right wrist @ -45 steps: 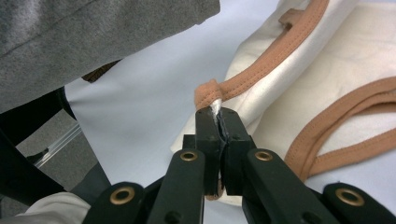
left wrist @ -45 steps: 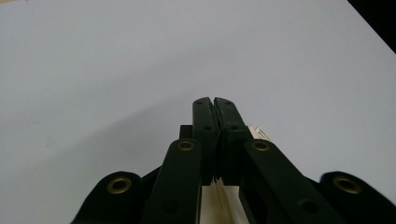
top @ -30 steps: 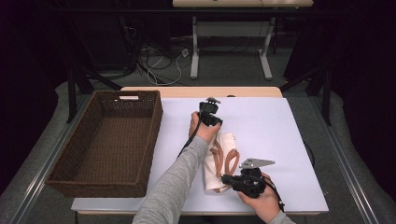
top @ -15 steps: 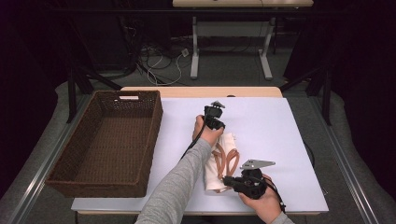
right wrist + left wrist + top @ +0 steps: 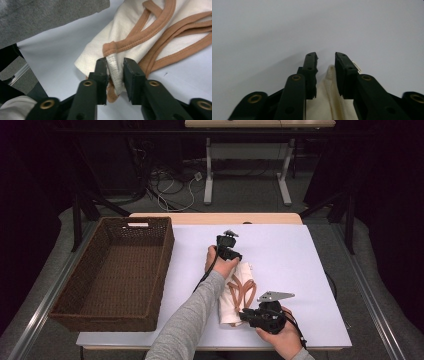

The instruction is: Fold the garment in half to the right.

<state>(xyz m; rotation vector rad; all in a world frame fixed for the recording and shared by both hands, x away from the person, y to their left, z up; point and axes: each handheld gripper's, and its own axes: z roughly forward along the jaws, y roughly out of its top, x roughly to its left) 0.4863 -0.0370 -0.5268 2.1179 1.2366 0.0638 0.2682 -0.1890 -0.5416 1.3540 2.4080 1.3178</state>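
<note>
At the near edge of the white table [image 5: 300,265] the right gripper [image 5: 246,316] lies low in the person's hand, pointing left at the near end of a folded cream garment [image 5: 235,302] edged with tan binding [image 5: 243,290]; in the right gripper view its jaws have just been opening and now stand a little apart, a fold of the cream cloth [image 5: 115,72] between them, the left pad close against it and a thin gap on the other side, so the hold looks loosened; just beyond, the garment stretches away along the middle of the table, its tan straps looping on top; a grey sleeve [image 5: 187,325] crosses it from the bottom edge; at the garment's far end the left gripper [image 5: 226,254] points down, and in the left gripper view its jaws have likewise just been opening, parted with the cream edge [image 5: 329,100] rising between them, not pressed; to the left sits a dark brown wicker basket [image 5: 107,312] on the table's left part; past the table's wooden far edge lie grey floor, tangled cables [image 5: 172,190] and the white legs of another table [image 5: 247,170], the room behind being dark.
</note>
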